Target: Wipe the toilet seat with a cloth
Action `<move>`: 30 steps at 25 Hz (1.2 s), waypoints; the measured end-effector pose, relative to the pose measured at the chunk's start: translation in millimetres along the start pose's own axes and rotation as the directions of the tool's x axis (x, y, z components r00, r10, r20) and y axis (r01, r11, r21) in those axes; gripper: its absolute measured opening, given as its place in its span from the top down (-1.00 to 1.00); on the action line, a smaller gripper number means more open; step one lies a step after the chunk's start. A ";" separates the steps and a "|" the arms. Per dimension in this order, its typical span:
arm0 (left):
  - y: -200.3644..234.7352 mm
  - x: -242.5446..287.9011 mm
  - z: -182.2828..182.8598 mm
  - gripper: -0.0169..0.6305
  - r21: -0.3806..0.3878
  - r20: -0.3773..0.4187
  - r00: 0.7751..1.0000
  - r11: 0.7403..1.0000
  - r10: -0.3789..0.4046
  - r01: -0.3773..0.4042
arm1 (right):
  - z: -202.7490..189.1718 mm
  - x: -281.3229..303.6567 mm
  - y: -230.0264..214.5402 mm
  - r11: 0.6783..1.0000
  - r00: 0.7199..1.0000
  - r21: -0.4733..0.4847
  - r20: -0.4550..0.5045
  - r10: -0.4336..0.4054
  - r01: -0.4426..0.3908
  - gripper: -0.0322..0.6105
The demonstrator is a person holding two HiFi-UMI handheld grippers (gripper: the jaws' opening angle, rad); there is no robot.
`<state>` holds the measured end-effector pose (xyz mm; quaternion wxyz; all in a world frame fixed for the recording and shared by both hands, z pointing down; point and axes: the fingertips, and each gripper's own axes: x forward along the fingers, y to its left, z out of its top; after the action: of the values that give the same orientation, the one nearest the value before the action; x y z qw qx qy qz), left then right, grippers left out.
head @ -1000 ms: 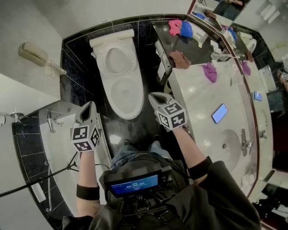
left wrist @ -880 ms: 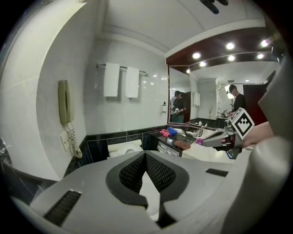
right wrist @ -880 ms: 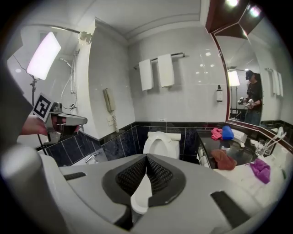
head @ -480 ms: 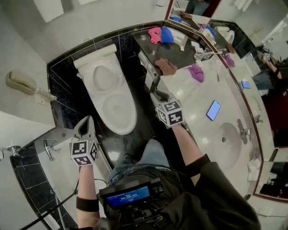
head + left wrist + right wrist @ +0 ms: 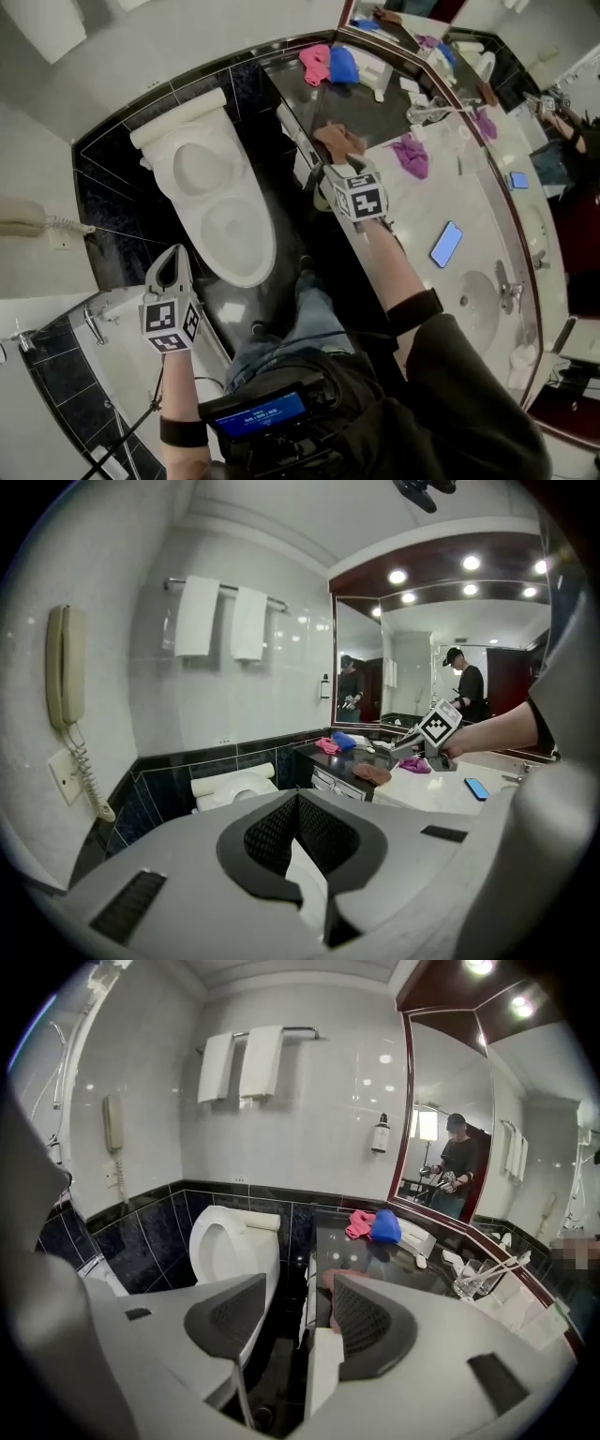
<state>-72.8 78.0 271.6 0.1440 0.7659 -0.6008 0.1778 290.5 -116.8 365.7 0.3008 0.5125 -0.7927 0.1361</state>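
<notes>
Brown-red cloth point(image 5: 339, 141) is lying on the dark worktop point(image 5: 384, 108), beside the toilet, whose white toilet seat point(image 5: 265, 239) is staying untouched. The right gripper point(image 5: 325, 169) is hovering just at the cloth; its jaws have just been opening and are standing wide apart, clamping nothing. The left gripper point(image 5: 173, 255) is hanging near the toilet's front, jaws together.

Glossy white toilet point(image 5: 211, 197), shiny black tiles point(image 5: 103, 211), polished dark counter point(image 5: 309, 98) mirroring the lights, soft brown cloth point(image 5: 337, 139) lying matt.
</notes>
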 end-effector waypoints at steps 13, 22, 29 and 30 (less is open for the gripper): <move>-37.7 129.5 -2.9 0.94 -0.062 -0.105 0.994 0.998 0.023 -0.030 | -36.9 155.6 -97.2 0.992 0.969 -0.078 -0.234 0.082 -0.103 0.13; -44.1 156.6 -15.1 0.94 -0.091 -0.143 0.989 0.995 0.032 -0.045 | -76.3 206.3 -98.9 0.977 0.908 -0.048 -0.381 0.176 -0.210 0.13; -39.7 143.9 -20.9 0.94 -0.096 -0.146 0.988 0.994 0.046 -0.060 | -84.9 204.2 -91.4 0.976 0.896 0.006 -0.397 0.201 -0.216 0.56; -37.4 140.3 -21.3 0.94 -0.096 -0.146 0.988 0.993 0.050 -0.064 | -83.1 201.3 -88.5 0.976 0.898 0.002 -0.392 0.200 -0.217 0.57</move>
<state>-8.4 -25.8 352.9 0.2198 0.7256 -0.6187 0.2060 338.5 -259.0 546.6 0.4467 0.3809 -0.7700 0.2501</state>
